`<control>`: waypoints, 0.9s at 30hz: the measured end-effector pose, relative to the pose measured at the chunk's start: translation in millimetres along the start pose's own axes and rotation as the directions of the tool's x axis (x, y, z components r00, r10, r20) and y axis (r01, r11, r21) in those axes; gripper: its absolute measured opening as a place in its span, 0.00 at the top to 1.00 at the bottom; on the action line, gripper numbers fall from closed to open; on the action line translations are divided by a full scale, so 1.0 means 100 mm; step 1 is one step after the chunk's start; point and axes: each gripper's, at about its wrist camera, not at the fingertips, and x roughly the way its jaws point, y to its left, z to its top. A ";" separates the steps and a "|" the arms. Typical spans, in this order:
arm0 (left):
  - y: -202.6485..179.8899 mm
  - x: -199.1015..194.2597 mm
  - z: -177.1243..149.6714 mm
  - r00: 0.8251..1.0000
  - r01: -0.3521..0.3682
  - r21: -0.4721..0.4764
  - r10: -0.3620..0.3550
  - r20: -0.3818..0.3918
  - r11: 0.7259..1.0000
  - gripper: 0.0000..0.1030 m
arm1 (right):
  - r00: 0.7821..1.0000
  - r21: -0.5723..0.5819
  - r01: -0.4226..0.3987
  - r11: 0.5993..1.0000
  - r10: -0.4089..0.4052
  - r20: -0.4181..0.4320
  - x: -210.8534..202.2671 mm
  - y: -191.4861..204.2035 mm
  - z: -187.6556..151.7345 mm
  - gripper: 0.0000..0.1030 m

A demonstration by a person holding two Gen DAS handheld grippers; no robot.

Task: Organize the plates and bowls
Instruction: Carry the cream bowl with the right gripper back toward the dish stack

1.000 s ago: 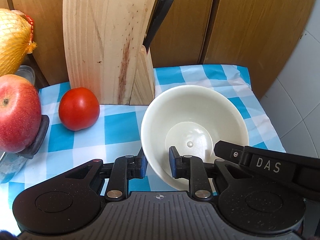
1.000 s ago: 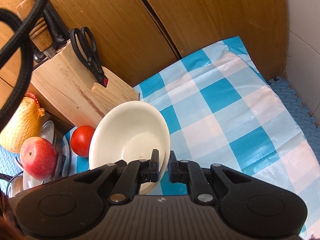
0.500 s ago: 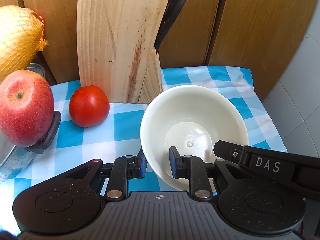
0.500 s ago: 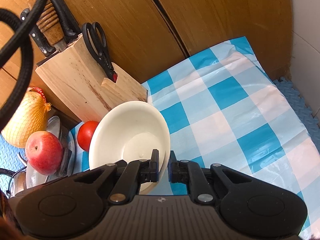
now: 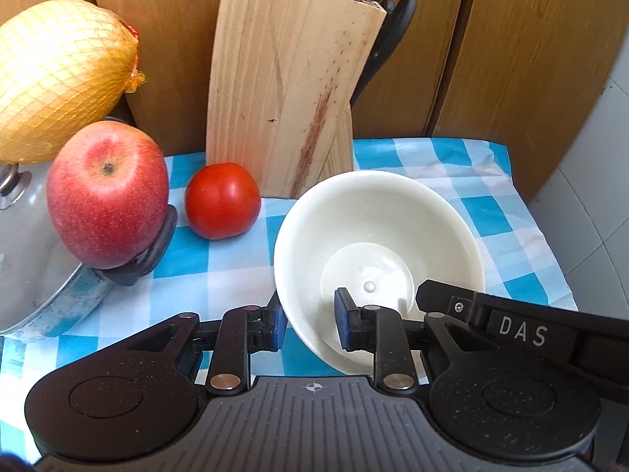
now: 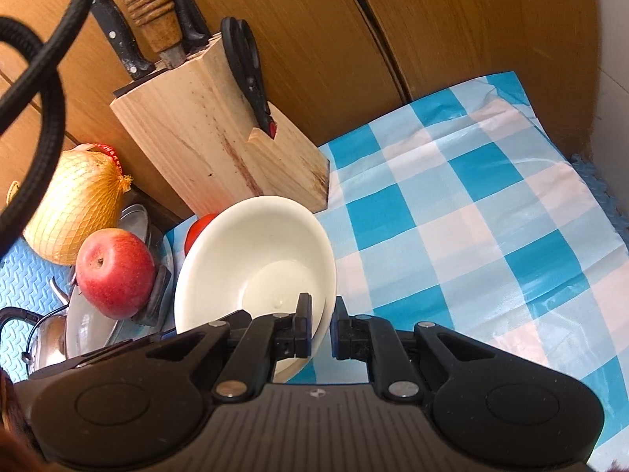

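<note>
Left wrist: left gripper fingers just loosened astride empty bowl rim; right gripper pinching rim.

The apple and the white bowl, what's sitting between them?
A red tomato sits on the checked cloth between the apple and the white bowl. The left wrist view shows it best.

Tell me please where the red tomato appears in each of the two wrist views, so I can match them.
Left wrist view: the tomato lies left of centre on the checked cloth, between the apple and the knife block.
Right wrist view: the tomato is left of centre, mostly hidden behind the white bowl.
Shared landmark: the knife block, just behind the tomato.
</note>
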 end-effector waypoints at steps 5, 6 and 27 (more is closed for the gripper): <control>0.14 -0.14 -0.08 1.000 -0.017 -0.013 0.017 0.013 1.000 0.67 | 1.000 -0.019 -0.023 1.000 0.023 -0.002 -0.04 0.14 -0.10 0.90; 0.16 -0.17 -0.10 1.000 -0.019 -0.015 0.020 0.016 1.000 0.67 | 1.000 -0.024 -0.027 0.999 0.027 -0.002 -0.05 0.17 -0.13 0.90; 0.61 -0.64 -0.62 0.998 -0.025 -0.081 0.029 0.049 0.996 0.65 | 0.997 -0.131 -0.074 0.989 0.069 -0.039 -0.26 0.60 -0.65 0.88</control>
